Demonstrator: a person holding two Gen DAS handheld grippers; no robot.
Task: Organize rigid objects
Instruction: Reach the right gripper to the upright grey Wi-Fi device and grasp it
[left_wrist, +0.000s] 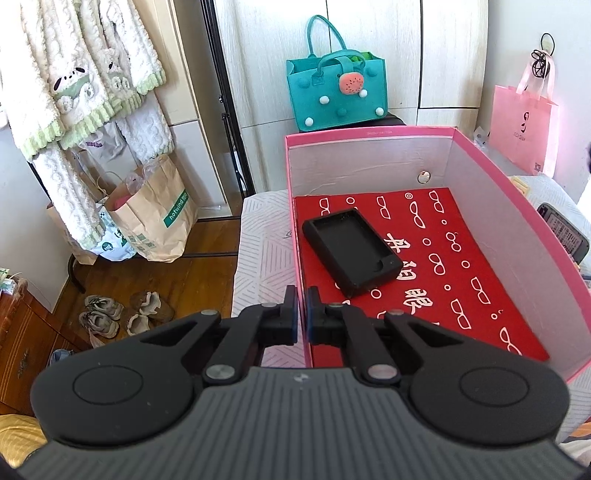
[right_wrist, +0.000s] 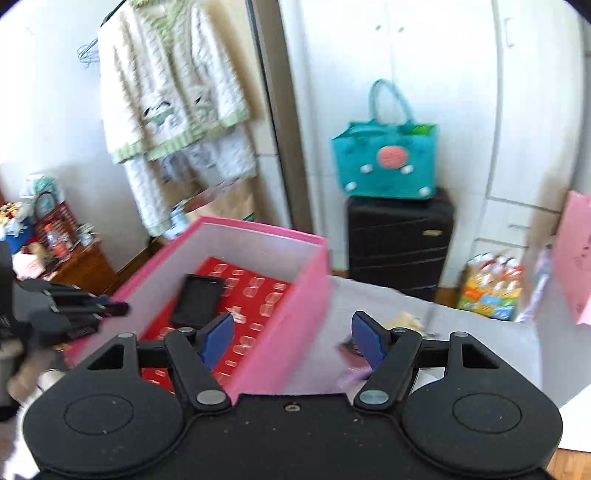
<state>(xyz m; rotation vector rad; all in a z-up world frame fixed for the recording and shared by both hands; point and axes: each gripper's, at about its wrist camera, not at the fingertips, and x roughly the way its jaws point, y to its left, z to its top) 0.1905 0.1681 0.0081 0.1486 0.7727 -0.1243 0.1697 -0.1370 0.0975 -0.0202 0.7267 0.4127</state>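
black claw (right_wrist: 291, 341) linkages, silver pivot screws, blue pads (right_wrist: 218, 338), ribbed grey housing.

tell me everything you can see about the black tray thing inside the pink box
The black tray is a shallow rectangular holder with rounded corners, a raised rim and a recessed floor; one short end has a small notch cut into it. It looks like matte rigid plastic and appears empty. It lies flat and open side up, turned at an angle to the walls of the pink box, resting on the red printed sheet that covers the box floor. Nothing else touches it; neither hand-held gripper is on it.
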